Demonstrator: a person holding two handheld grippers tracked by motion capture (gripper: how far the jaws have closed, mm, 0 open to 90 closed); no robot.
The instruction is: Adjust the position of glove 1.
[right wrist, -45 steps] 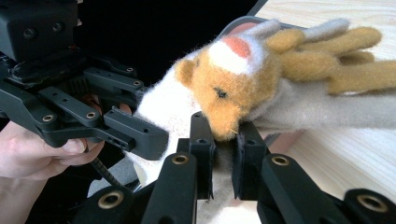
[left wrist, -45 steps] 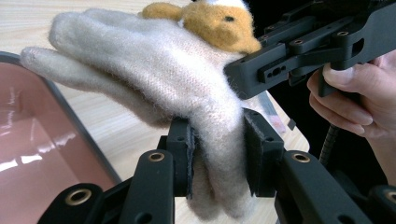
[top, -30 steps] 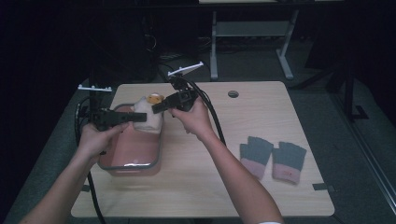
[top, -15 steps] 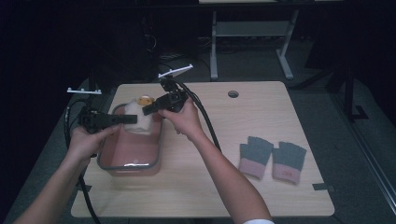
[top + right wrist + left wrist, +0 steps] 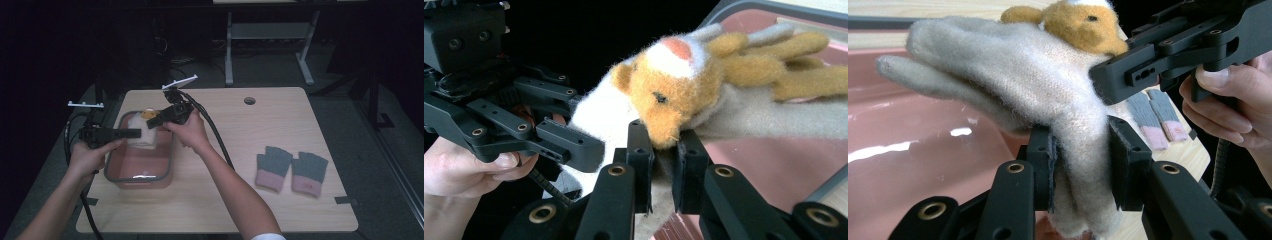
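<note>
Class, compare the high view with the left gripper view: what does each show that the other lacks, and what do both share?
High view alone: the whole table, its round hole, both forearms.

Left gripper view alone: the left gripper shut on the cream glove, seen close, and the plush animal's eye.

Both: cream glove, pink tub, grey-and-pink gloves, right gripper.

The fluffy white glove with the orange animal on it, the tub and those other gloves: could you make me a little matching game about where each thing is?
Things:
1. white glove
2. pink tub
3. grey-and-pink gloves
4. round hole

Places:
A. flat on the table's right part
B. in the tabletop's far edge
C. clamped by both grippers
D. under the held glove

Pairs: 1-C, 2-D, 3-A, 4-B
</note>
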